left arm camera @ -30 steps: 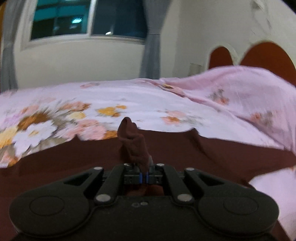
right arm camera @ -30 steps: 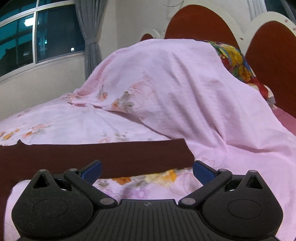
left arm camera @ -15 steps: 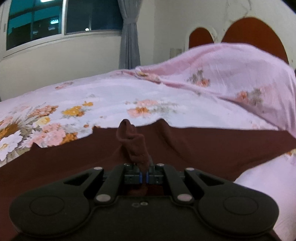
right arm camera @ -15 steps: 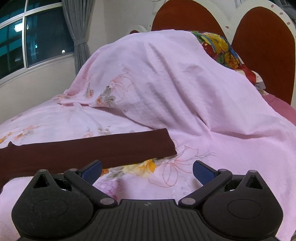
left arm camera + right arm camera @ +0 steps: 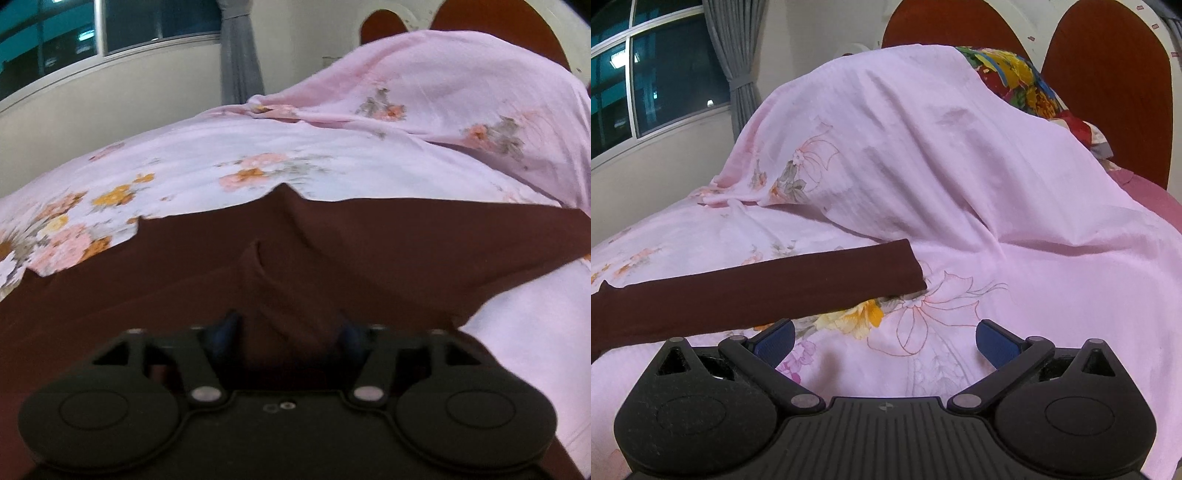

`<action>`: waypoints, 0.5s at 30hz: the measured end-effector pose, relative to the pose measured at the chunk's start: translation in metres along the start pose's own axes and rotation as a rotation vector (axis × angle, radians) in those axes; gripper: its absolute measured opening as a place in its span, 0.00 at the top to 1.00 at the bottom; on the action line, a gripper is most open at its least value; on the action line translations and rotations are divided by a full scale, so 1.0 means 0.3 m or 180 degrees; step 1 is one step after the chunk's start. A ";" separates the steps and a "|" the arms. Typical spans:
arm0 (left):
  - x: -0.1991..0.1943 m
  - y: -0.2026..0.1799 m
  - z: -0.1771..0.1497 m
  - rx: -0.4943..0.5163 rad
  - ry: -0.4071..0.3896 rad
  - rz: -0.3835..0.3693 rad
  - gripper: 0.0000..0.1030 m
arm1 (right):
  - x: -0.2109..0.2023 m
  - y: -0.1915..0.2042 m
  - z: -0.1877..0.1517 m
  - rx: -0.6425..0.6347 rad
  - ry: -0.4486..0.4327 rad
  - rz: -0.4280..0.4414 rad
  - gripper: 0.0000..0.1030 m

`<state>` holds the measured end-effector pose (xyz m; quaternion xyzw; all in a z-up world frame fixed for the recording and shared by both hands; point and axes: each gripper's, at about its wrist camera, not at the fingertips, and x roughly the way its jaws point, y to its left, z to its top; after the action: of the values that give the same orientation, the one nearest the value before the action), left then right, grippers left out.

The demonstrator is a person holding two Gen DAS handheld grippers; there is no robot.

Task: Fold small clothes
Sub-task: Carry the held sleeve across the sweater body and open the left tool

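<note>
A dark maroon garment (image 5: 369,251) lies spread on the pink floral bedsheet (image 5: 229,155). My left gripper (image 5: 290,332) is open just above it, with a loose ridge of the cloth between its blue-padded fingers. In the right wrist view a long maroon part of the garment (image 5: 757,291) lies flat, ending near the middle. My right gripper (image 5: 884,341) is open and empty over the bare sheet (image 5: 1052,295), to the right of and nearer than that end.
A tall mound under the pink sheet (image 5: 923,147) rises behind the garment, with a colourful pillow (image 5: 1015,77) showing at its top. A red-brown headboard (image 5: 1108,92) stands behind. A window (image 5: 55,40) and grey curtain (image 5: 240,55) are on the far wall.
My left gripper was shut on a bunched fold of the maroon cloth and has opened, letting it drop. The right gripper stays open and has drifted right, past the garment's end.
</note>
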<state>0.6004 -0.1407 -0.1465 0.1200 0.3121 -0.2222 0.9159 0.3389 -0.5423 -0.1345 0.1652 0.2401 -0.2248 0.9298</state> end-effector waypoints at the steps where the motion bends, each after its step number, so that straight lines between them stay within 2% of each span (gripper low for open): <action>1: 0.005 -0.011 0.003 -0.0001 0.0009 -0.0057 0.44 | -0.001 -0.001 0.000 0.0003 0.0000 0.0003 0.00; 4: 0.006 -0.017 0.011 -0.0123 -0.0021 -0.0260 0.43 | -0.007 0.001 0.001 -0.0014 -0.0006 0.0004 0.00; 8: -0.100 0.009 0.007 -0.0361 -0.0330 -0.0247 0.43 | -0.028 -0.002 0.012 -0.0005 -0.0049 0.0008 0.00; 12: -0.302 0.117 -0.061 -0.0559 -0.0587 0.0010 0.43 | -0.046 -0.016 0.027 0.0043 -0.0064 -0.0008 0.00; 13: -0.369 0.163 -0.100 -0.0584 -0.0625 0.0125 0.43 | -0.052 -0.019 0.032 0.0046 -0.0081 0.0005 0.00; 15: -0.502 0.245 -0.199 -0.0573 -0.0684 0.0504 0.43 | -0.061 -0.022 0.042 0.0010 -0.0115 -0.0009 0.00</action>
<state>0.4985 -0.0053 -0.0927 0.0372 0.2205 -0.1321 0.9657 0.3259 -0.5467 -0.1158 0.1622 0.2231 -0.2295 0.9334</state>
